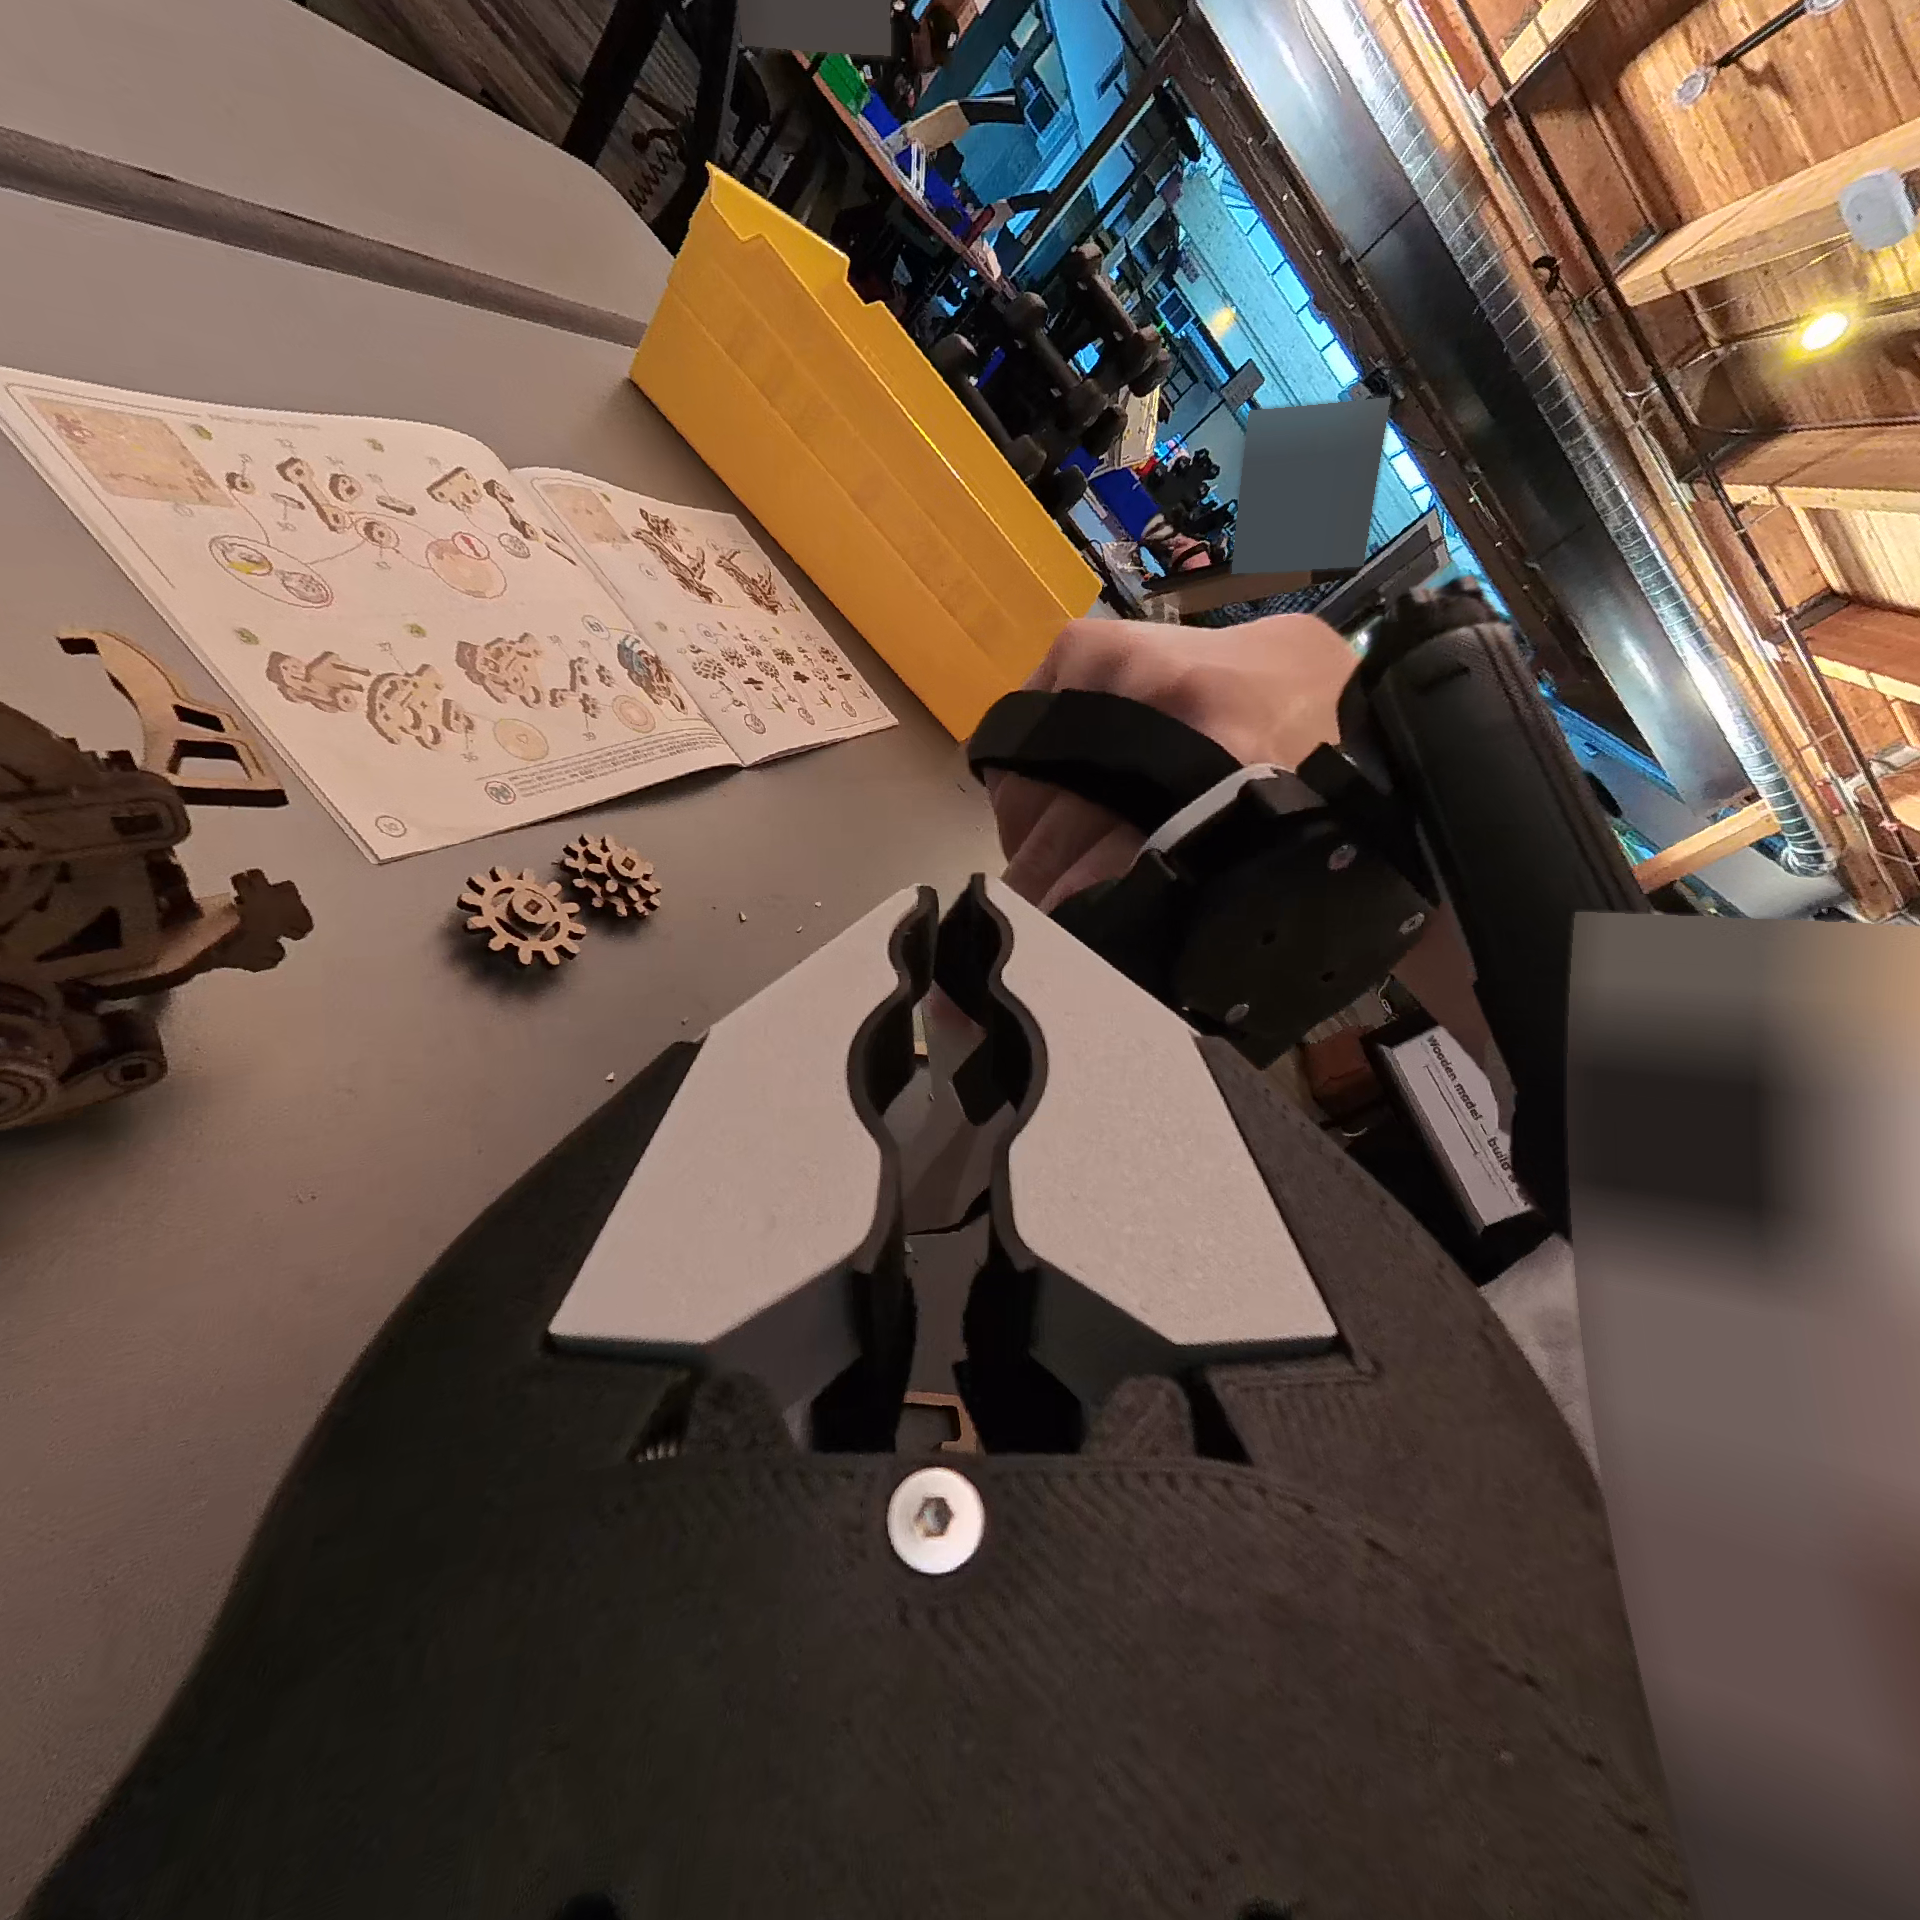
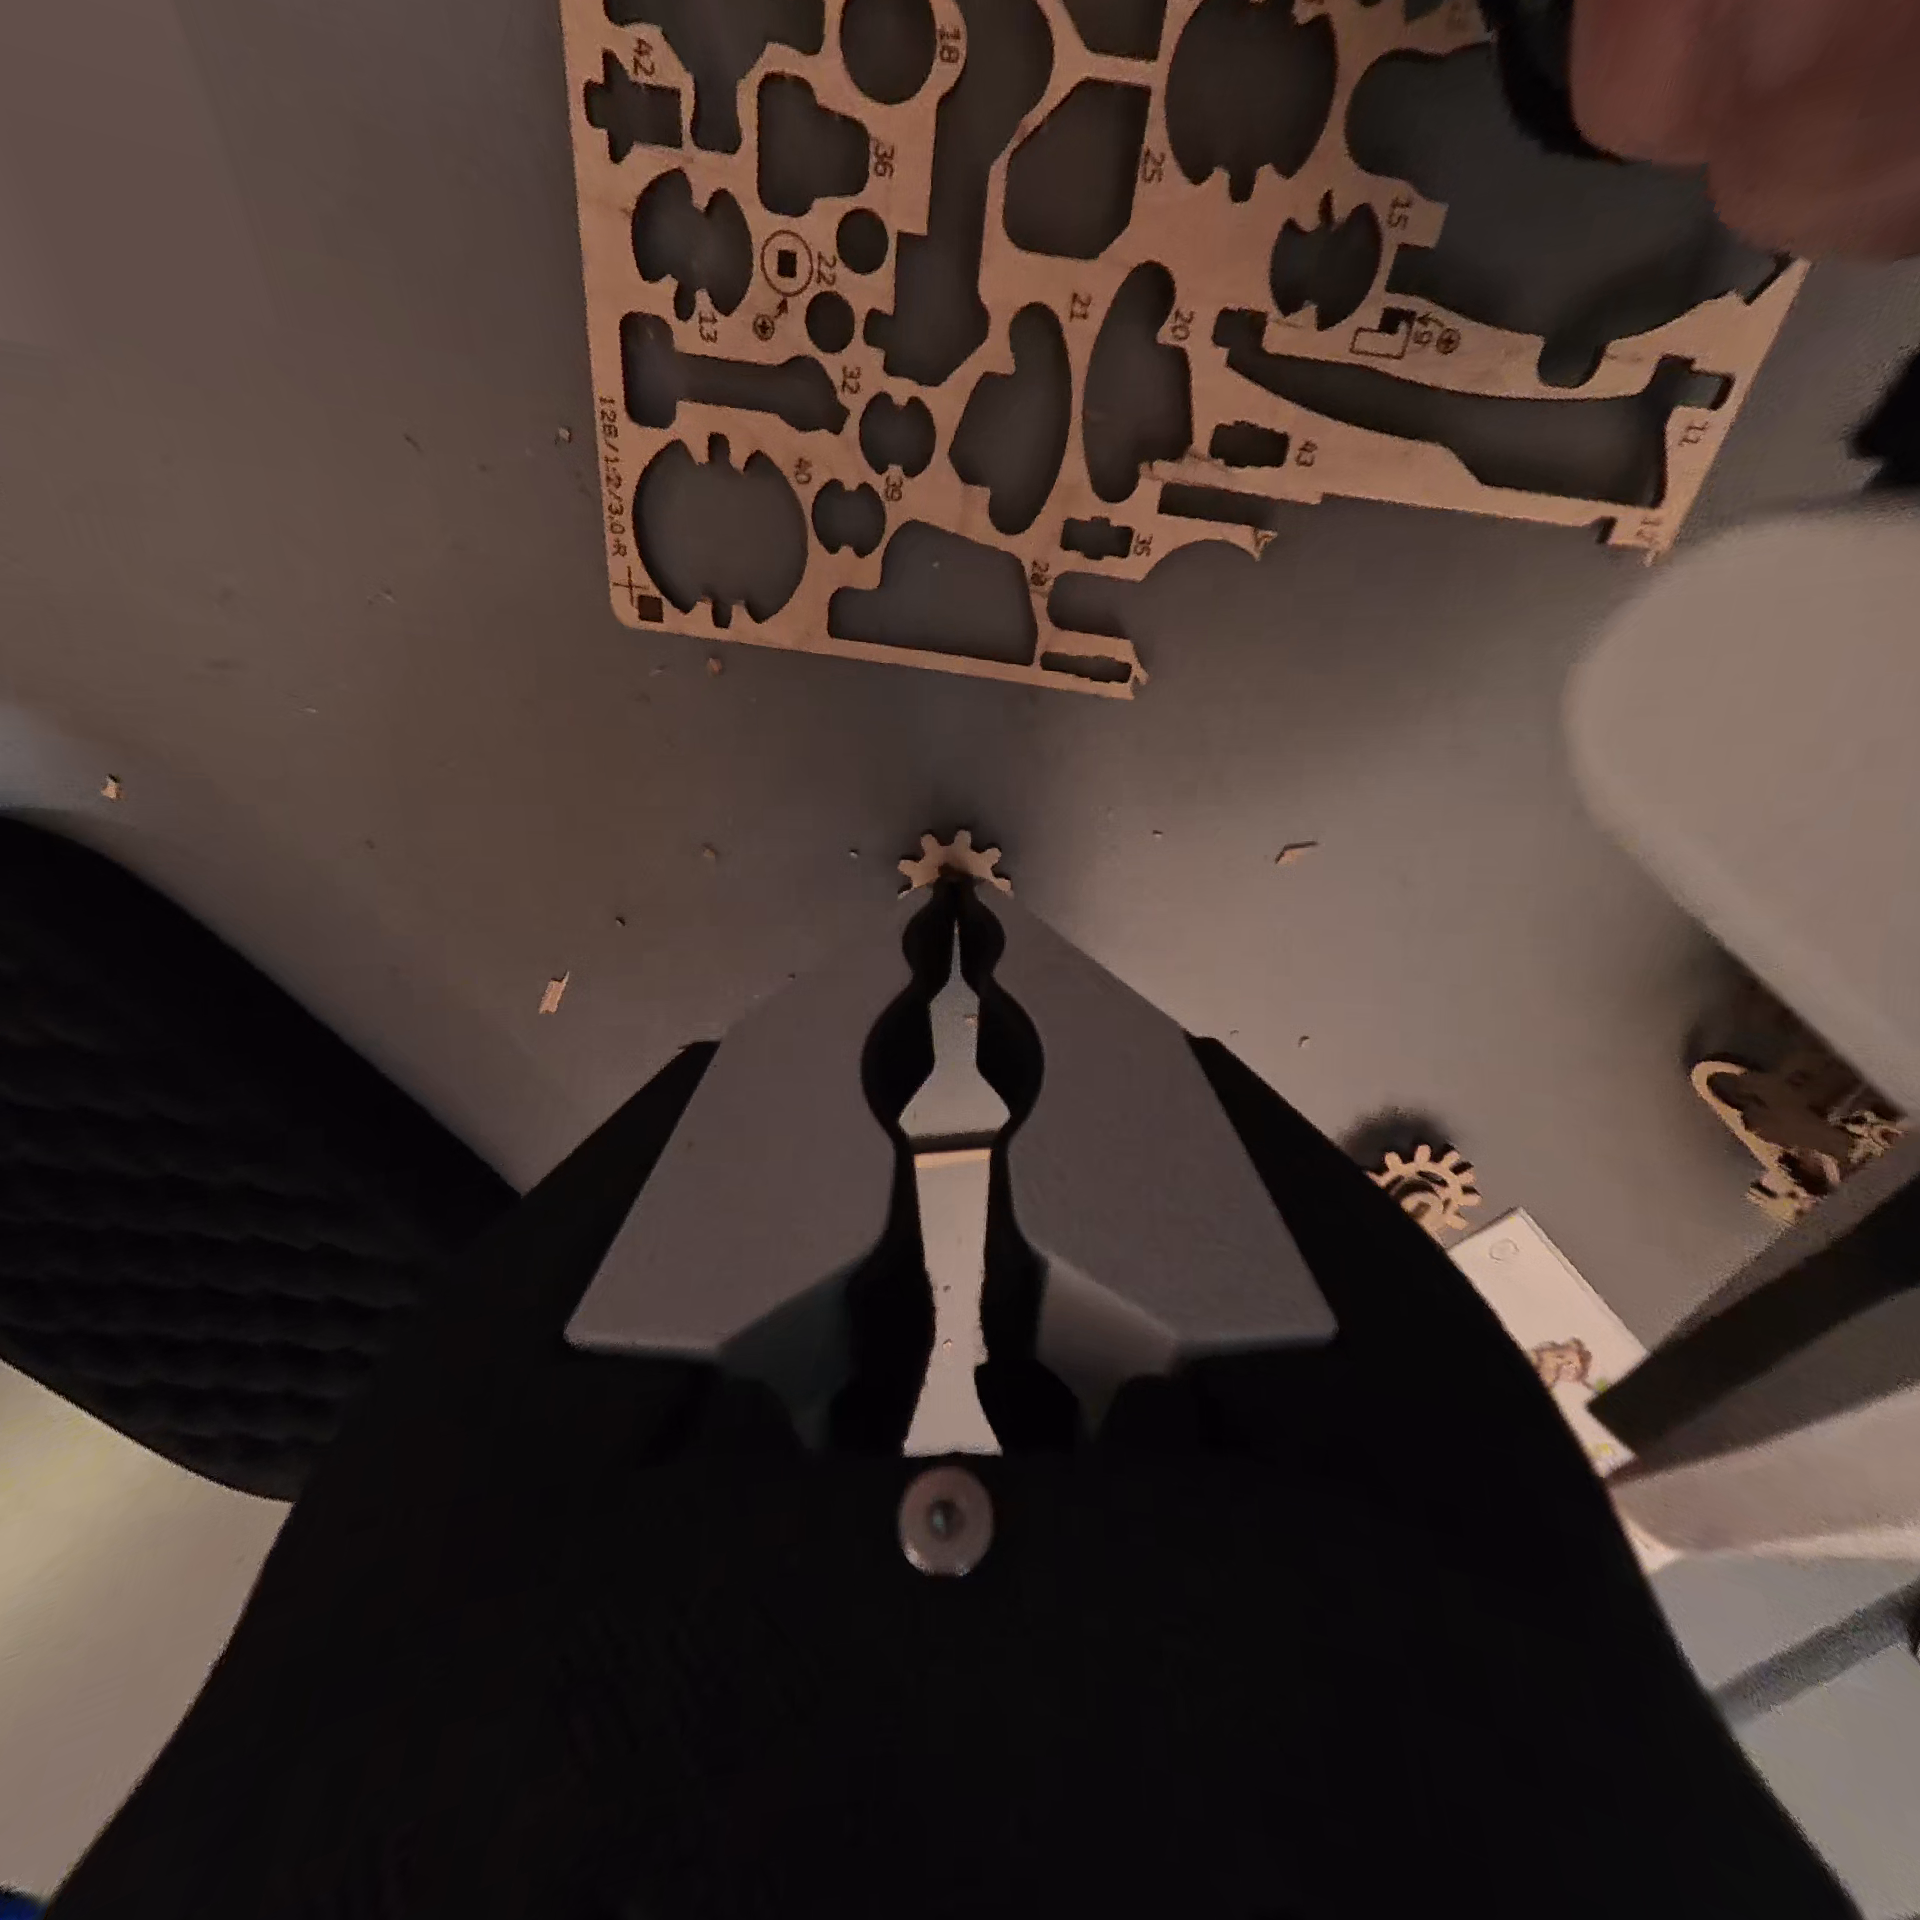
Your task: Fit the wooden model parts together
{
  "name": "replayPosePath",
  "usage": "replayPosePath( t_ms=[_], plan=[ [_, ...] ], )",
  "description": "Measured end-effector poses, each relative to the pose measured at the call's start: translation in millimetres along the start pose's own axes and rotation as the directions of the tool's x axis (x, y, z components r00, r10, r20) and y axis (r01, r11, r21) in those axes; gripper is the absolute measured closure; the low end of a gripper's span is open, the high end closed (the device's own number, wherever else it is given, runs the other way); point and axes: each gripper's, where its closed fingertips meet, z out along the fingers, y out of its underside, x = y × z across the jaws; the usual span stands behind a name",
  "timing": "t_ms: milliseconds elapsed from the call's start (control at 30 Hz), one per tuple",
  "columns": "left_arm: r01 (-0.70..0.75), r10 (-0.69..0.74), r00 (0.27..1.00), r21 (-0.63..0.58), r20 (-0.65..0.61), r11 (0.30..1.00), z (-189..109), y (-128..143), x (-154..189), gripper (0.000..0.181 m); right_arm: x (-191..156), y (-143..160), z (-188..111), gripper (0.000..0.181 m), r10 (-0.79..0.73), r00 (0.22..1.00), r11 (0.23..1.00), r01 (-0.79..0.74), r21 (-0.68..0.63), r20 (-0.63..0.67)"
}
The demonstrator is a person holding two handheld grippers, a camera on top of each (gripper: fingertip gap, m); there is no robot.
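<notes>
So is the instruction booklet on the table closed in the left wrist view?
No, the instruction booklet lies open flat on the table, two illustrated pages showing.

My left wrist view is bright and sharp, with a warm ceiling lamp [image 1: 1823,330] glaring at upper right and lines bending toward the edges. My right wrist view is dim and shadowed; a pale blurred shape [image 2: 1766,769] smears the right side, out of focus.
</notes>
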Motion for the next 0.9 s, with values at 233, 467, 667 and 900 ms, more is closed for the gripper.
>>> replayPosePath(
  t_ms=[233,467,667,900],
  plan=[
    [0.004,-0.004,1.000,0.013,-0.002,1.000,-2.1,-2.6,0.3,0.177,-0.3,0.0,0.1,0.180,-0.020,0.999,0.998,0.018,-0.061,-0.033],
    [0.007,-0.007,1.000,0.011,-0.003,1.000,-1.7,-1.9,-0.4,0.176,-0.9,-0.3,0.1,0.180,-0.055,0.995,0.994,0.046,-0.101,-0.088],
    [0.007,-0.007,1.000,0.015,-0.002,1.000,-2.2,-2.5,-0.2,0.177,-1.3,-0.4,0.2,0.181,-0.082,0.987,0.991,0.065,-0.119,-0.141],
    [0.005,-0.005,1.000,0.014,0.002,1.000,-2.3,-2.2,-0.9,0.177,-0.5,-1.0,0.1,0.181,-0.022,0.997,0.999,0.019,-0.043,-0.068]
  ],
)
